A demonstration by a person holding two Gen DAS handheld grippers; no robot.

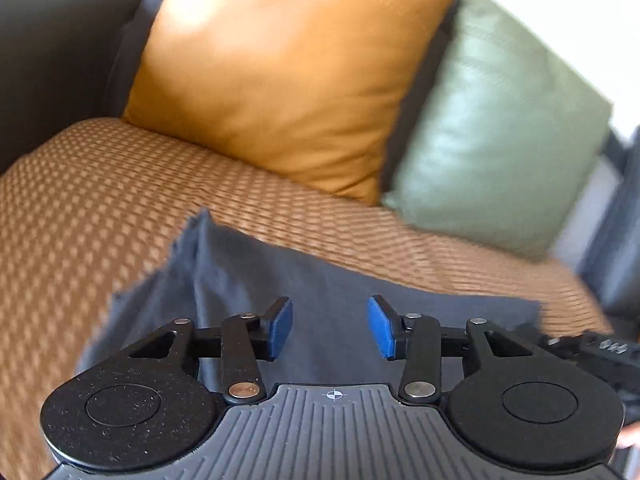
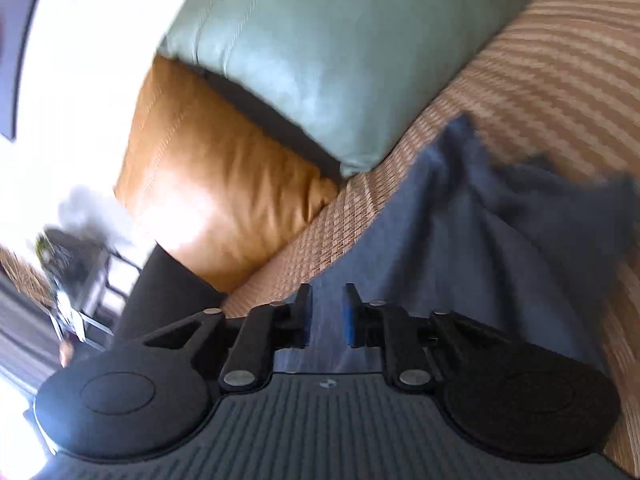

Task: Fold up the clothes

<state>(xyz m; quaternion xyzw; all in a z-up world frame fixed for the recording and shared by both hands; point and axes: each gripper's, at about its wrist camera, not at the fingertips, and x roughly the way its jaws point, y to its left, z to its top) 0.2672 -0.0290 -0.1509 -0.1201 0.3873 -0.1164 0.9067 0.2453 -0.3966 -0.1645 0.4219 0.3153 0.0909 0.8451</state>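
Note:
A dark grey-blue garment (image 1: 320, 280) lies spread on the woven tan sofa seat (image 1: 80, 200), with one corner sticking up at the far left. My left gripper (image 1: 330, 326) hovers over its near part, open, its blue pads wide apart with nothing between them. In the right wrist view the same garment (image 2: 460, 240) lies rumpled on the seat (image 2: 560, 80). My right gripper (image 2: 328, 312), rolled to one side, sits at its near edge. Its jaws stand a narrow gap apart. Cloth shows through the gap, and the pads do not press on it.
An orange cushion (image 1: 280, 72) and a pale green cushion (image 1: 500, 140) lean against the sofa back behind the garment. A dark armrest (image 1: 52, 60) bounds the seat at the left. A small side table with clutter (image 2: 80, 280) stands beyond the sofa.

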